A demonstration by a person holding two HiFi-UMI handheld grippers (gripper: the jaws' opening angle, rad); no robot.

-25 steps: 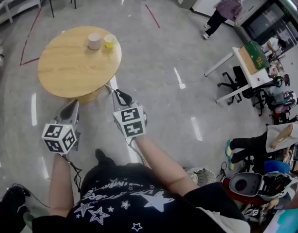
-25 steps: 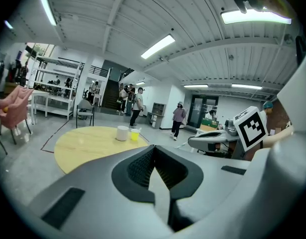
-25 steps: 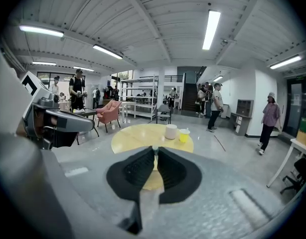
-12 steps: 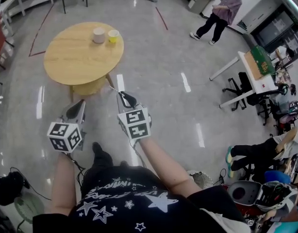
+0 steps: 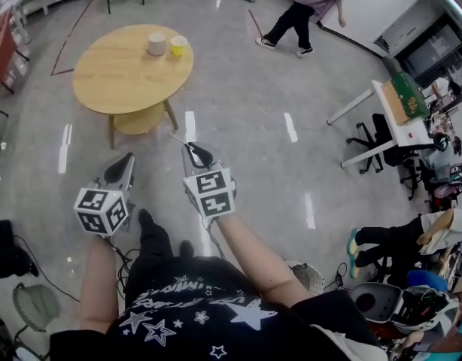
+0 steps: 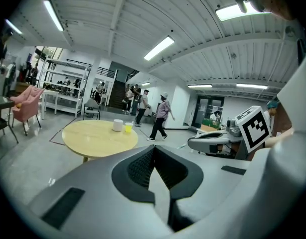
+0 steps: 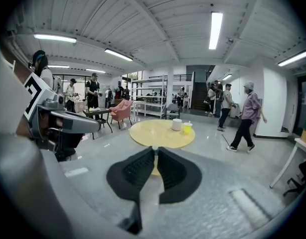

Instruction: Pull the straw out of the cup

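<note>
Nearest the camera, a dark star-printed shirt (image 5: 193, 307) fills the bottom edge. Both bare forearms reach up from it to the marker cubes, and the hands themselves are hidden behind those cubes.

The left gripper (image 5: 127, 159) has its jaws brought together at the tips, with nothing between them. The right gripper (image 5: 192, 148) is clamped on a thin pale straw (image 5: 177, 138), which pokes out past its tips toward the table. In the right gripper view the straw shows only end-on, as a small pale spot pinched between the dark pads.

Both grippers hang over glossy grey floor (image 5: 246, 141), well apart from the round wooden table (image 5: 118, 81). At the table's far edge stand a white cup (image 5: 156, 44) and, just beside it, a yellow cup (image 5: 178, 45). Both are too small to show what is inside. In the right gripper view a faint sliver rises above the yellow rim, but I cannot tell what it is.

To the right are a white desk (image 5: 389, 104) and a black office chair (image 5: 369, 136). A seated person (image 5: 396, 228) there is cut off by the frame edge.

Farthest off, a walker (image 5: 299, 10) in a purple top is cropped at the top edge.
</note>
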